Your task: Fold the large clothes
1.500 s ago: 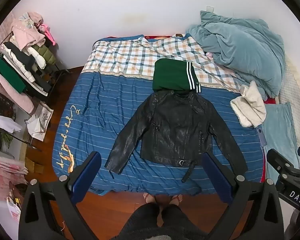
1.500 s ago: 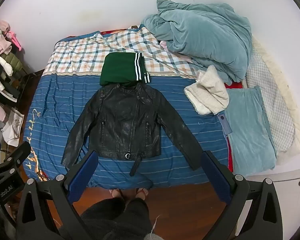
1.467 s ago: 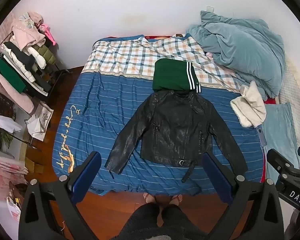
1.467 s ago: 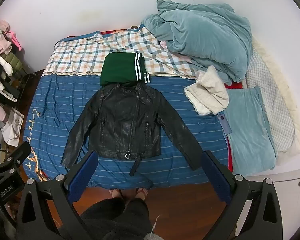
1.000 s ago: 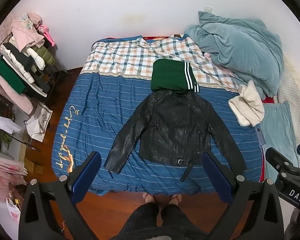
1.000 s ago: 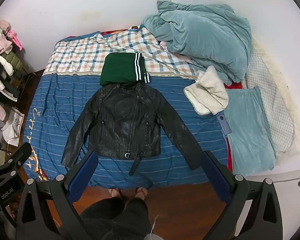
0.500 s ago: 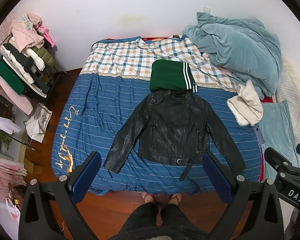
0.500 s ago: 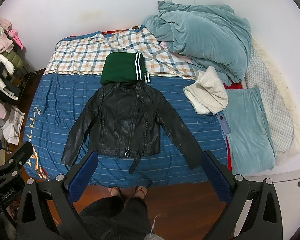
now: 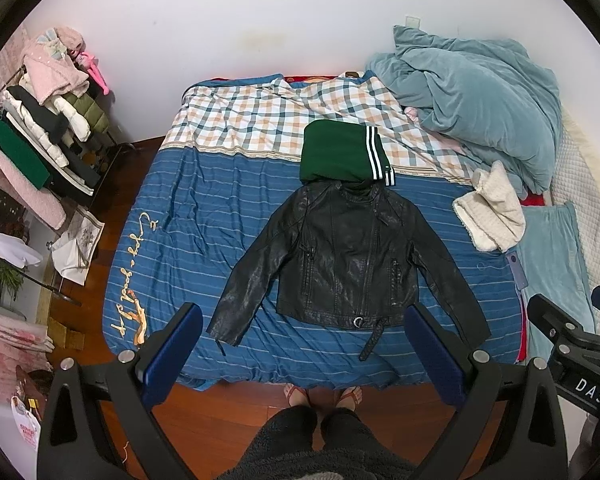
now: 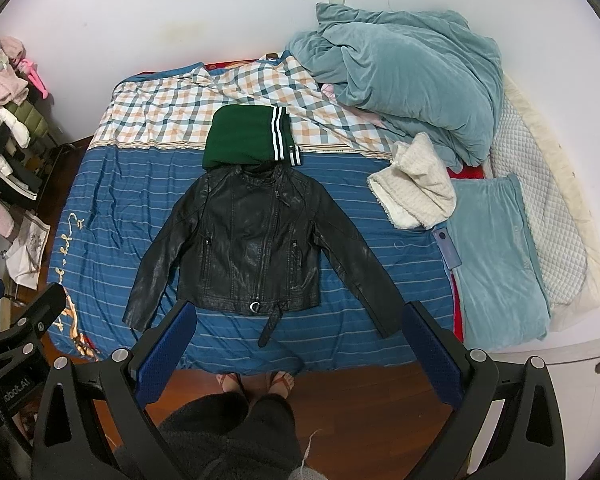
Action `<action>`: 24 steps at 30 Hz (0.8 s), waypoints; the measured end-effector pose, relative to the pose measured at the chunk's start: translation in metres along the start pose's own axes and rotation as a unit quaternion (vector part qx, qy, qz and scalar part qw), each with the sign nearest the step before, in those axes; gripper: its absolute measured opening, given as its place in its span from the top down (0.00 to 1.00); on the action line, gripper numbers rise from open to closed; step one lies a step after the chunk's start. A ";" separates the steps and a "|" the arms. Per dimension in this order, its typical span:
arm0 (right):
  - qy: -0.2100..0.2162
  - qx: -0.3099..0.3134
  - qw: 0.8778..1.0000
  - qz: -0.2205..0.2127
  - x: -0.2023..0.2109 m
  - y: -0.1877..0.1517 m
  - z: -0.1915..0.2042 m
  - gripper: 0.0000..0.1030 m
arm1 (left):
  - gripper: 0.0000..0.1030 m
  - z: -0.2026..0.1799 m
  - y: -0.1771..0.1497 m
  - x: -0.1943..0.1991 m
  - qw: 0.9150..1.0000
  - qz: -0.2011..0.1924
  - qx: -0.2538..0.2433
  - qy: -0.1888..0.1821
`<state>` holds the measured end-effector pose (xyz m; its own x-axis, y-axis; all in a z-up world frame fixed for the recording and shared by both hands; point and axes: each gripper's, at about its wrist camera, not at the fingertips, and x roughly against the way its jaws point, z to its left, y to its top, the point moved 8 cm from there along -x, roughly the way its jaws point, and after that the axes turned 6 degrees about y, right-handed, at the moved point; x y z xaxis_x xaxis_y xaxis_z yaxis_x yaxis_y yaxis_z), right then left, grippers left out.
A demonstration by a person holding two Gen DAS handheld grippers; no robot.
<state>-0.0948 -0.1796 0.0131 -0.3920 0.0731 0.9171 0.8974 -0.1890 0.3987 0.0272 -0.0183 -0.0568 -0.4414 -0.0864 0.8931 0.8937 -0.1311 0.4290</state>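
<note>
White walls enclose a bedroom in which a bed with a blue striped sheet [image 9: 204,240] fills the middle of both views. A black leather jacket [image 9: 348,264] is laid flat, front up, on the near half of the sheet, its sleeves spread down and outward and its belt strap hanging toward the near edge. A folded green garment with white stripes [image 9: 340,156] lies just beyond the collar, touching it, partly on a checked cover [image 9: 260,120] at the far end. A crumpled teal duvet [image 9: 472,96] is heaped at the far right, and a cream fleece garment [image 9: 492,212] rests near it, right of the jacket. A crowded clothes rack [image 9: 40,120] stands at the left.

The left gripper [image 9: 300,348] and the right gripper [image 10: 298,346] are held above the near edge of the bed, each with its blue-padded jaws spread wide and nothing between them.

Compared with the earlier frames, the jacket is unmoved on the sheet; the views have merely shifted slightly, and both grippers remain spread as before.
</note>
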 end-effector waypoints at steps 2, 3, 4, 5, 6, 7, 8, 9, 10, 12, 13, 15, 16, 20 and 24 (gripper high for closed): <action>-0.001 0.001 1.000 0.000 0.000 -0.001 0.001 0.00 | 0.00 0.000 0.000 0.001 1.000 0.000 0.000 0.001; -0.001 0.001 1.000 0.001 0.001 -0.001 0.001 0.00 | 0.00 0.001 0.003 0.003 1.000 0.000 -0.001 0.000; 0.000 0.001 1.000 0.000 0.000 -0.001 0.002 0.00 | 0.00 0.000 0.003 0.004 1.000 0.000 0.000 0.000; 0.000 0.001 1.000 0.000 0.001 -0.001 0.002 0.00 | 0.00 0.001 0.003 0.003 1.000 -0.001 0.000 -0.001; -0.001 0.001 1.000 -0.001 0.000 -0.001 0.001 0.00 | 0.00 0.001 0.003 0.003 1.000 -0.001 -0.001 0.000; -0.001 0.001 1.000 -0.001 0.000 -0.001 0.001 0.00 | 0.00 0.001 0.003 0.004 1.000 -0.001 -0.001 0.000; 0.000 0.001 1.000 -0.001 0.000 -0.001 0.001 0.00 | 0.00 0.001 0.003 0.004 1.000 -0.002 0.000 -0.001; -0.001 0.001 1.000 -0.001 0.000 -0.001 0.000 0.00 | 0.00 0.004 0.003 0.005 1.000 -0.002 0.000 -0.002; -0.001 0.001 1.000 -0.001 0.001 -0.001 0.000 0.00 | 0.00 0.004 0.004 0.006 1.000 -0.002 0.000 -0.002; -0.001 0.002 1.000 -0.001 0.001 0.000 -0.001 0.00 | 0.00 0.005 0.005 0.007 1.000 -0.003 0.000 -0.002; -0.001 0.002 1.000 -0.001 0.001 0.000 -0.001 0.00 | 0.00 0.004 0.006 0.007 1.000 -0.003 0.000 -0.002; -0.001 0.002 1.000 -0.001 0.003 -0.001 0.002 0.00 | 0.00 0.003 0.007 0.008 1.000 -0.003 0.000 -0.003; -0.002 0.002 1.000 -0.001 0.004 -0.001 0.002 0.00 | 0.00 0.003 0.007 0.009 1.000 -0.003 0.000 -0.003; -0.001 0.002 1.000 -0.001 0.004 -0.001 0.002 0.00 | 0.00 0.004 0.005 0.007 1.000 -0.004 0.001 -0.003; -0.002 0.003 1.000 -0.002 0.005 -0.001 0.003 0.00 | 0.00 0.003 0.005 0.008 1.000 -0.004 0.000 -0.003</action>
<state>-0.0971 -0.1761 0.0175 -0.3943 0.0776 0.9157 0.8971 -0.1837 0.4018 0.0286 -0.0168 -0.0465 -0.4471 -0.0787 0.8910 0.8906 -0.1313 0.4353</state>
